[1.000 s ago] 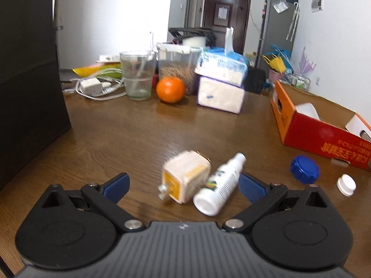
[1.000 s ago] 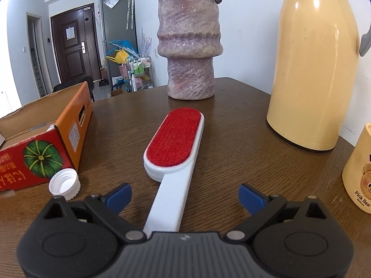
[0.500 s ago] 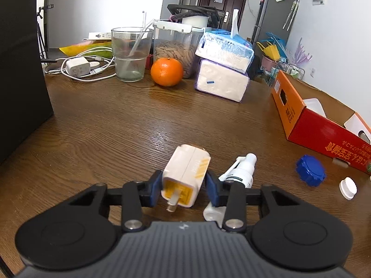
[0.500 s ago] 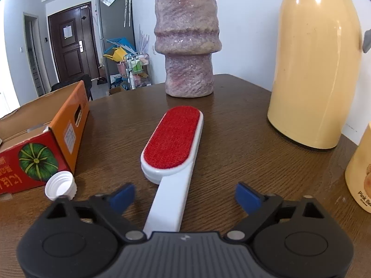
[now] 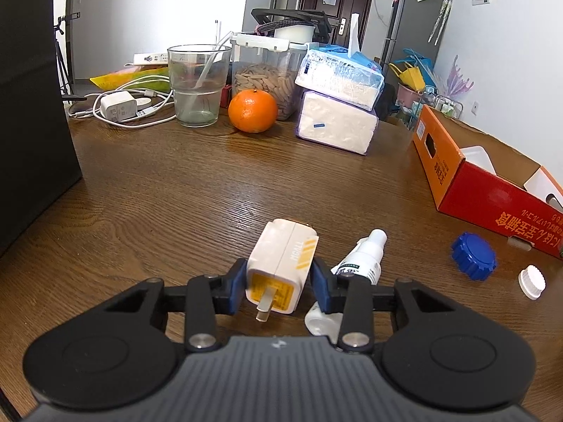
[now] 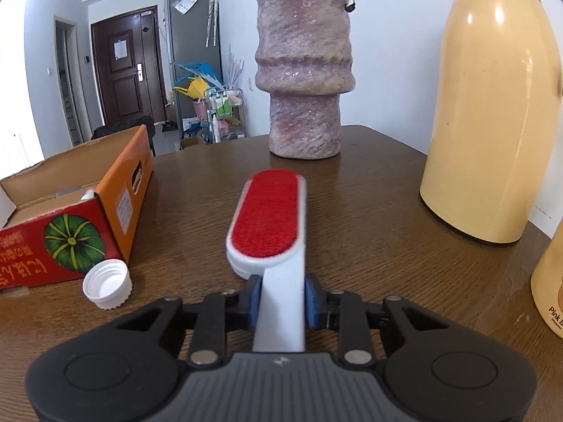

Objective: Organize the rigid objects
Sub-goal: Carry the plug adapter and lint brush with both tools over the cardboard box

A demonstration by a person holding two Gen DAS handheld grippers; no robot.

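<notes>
Both of my tongs have closed since a second ago, when each stood wide open around its target. Now my left tongs [image 5: 278,286] pinch the white and yellow charger plug [image 5: 281,267] by its two sides, blue pads pressed flat against it, prongs pointing back toward me at 6 o'clock. Just beside it at 3 o'clock, the small white spray bottle [image 5: 359,260] lies on the table [image 5: 176,193], partly hidden behind my right-hand finger. Farther toward 3 o'clock sit the blue cap [image 5: 474,256] and, near it, a small white cap [image 5: 532,282], both close to the red and orange cardboard box [image 5: 492,193] at 2 o'clock. Toward 12 o'clock stand an orange [image 5: 252,110], a drinking glass [image 5: 197,84], a clear jar of grain [image 5: 264,77] and two stacked tissue packs [image 5: 336,105]. My right tongs [image 6: 283,302] are shut tight on the white handle of the lint brush [image 6: 269,221], whose red pad stretches away toward 12 o'clock; I cannot tell whether the head touches the table. At 9 o'clock of the brush a white lid [image 6: 107,283] lies open side up against the box corner. A stone vase [image 6: 304,70] stands at 12 o'clock and a cream thermos [image 6: 492,105] at 2 o'clock.
</notes>
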